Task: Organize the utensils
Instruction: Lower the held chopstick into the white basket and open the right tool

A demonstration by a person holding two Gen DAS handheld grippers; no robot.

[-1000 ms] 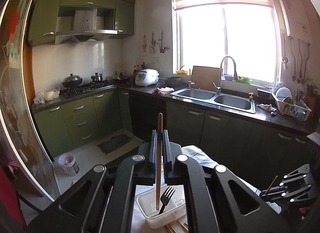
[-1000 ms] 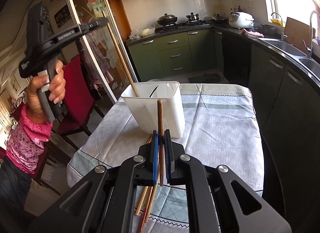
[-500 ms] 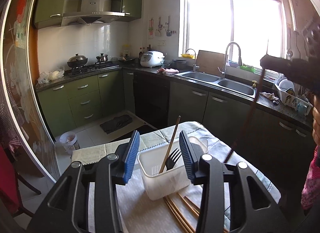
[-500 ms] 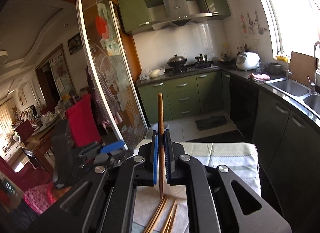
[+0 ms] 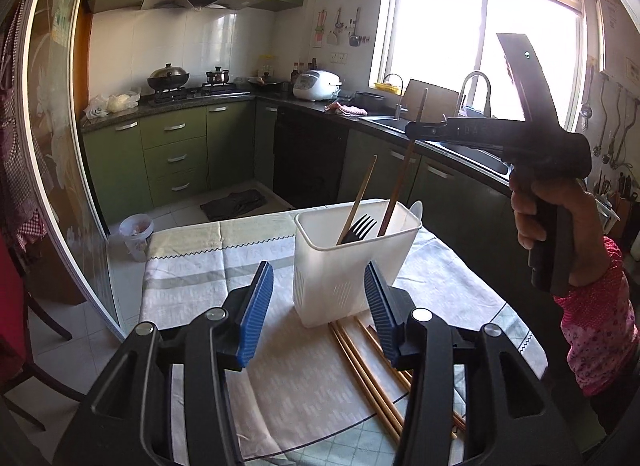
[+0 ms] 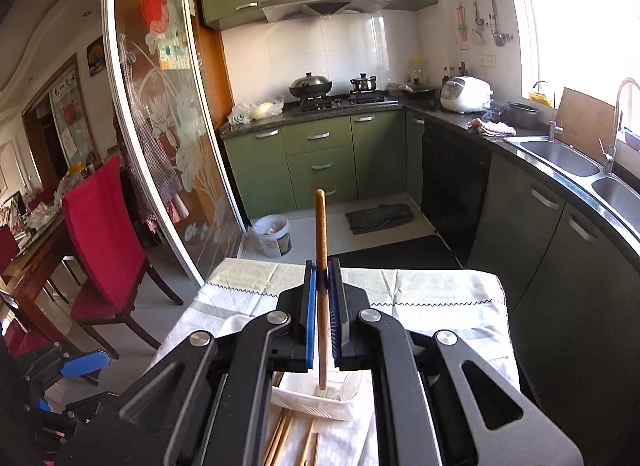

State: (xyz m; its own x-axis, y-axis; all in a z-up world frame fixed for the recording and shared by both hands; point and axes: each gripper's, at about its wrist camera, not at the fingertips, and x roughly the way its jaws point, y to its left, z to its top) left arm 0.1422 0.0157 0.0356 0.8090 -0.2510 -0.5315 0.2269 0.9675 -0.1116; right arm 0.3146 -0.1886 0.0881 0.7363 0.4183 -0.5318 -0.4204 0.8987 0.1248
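A white plastic utensil holder (image 5: 352, 266) stands on the table and holds a black fork (image 5: 360, 227) and a light wooden chopstick (image 5: 358, 197). My left gripper (image 5: 319, 302) is open and empty, just in front of the holder. My right gripper (image 6: 322, 306) is shut on a dark wooden chopstick (image 6: 321, 234), held upright over the holder (image 6: 316, 396). In the left wrist view the right gripper (image 5: 418, 130) holds that chopstick (image 5: 400, 181) with its lower end inside the holder. Several loose chopsticks (image 5: 372, 366) lie on the table in front of the holder.
The table has a pale patterned tablecloth (image 5: 200, 278). Green kitchen cabinets (image 6: 320, 161) and a sink counter (image 6: 560, 157) lie beyond. A red chair (image 6: 104, 242) stands left of the table by a glass sliding door (image 6: 168, 125). A small bin (image 6: 274, 236) sits on the floor.
My left gripper released its light chopstick into the holder, opened and drew back. My right gripper lifted its dark chopstick off the table and brought it over the holder, tip now inside.
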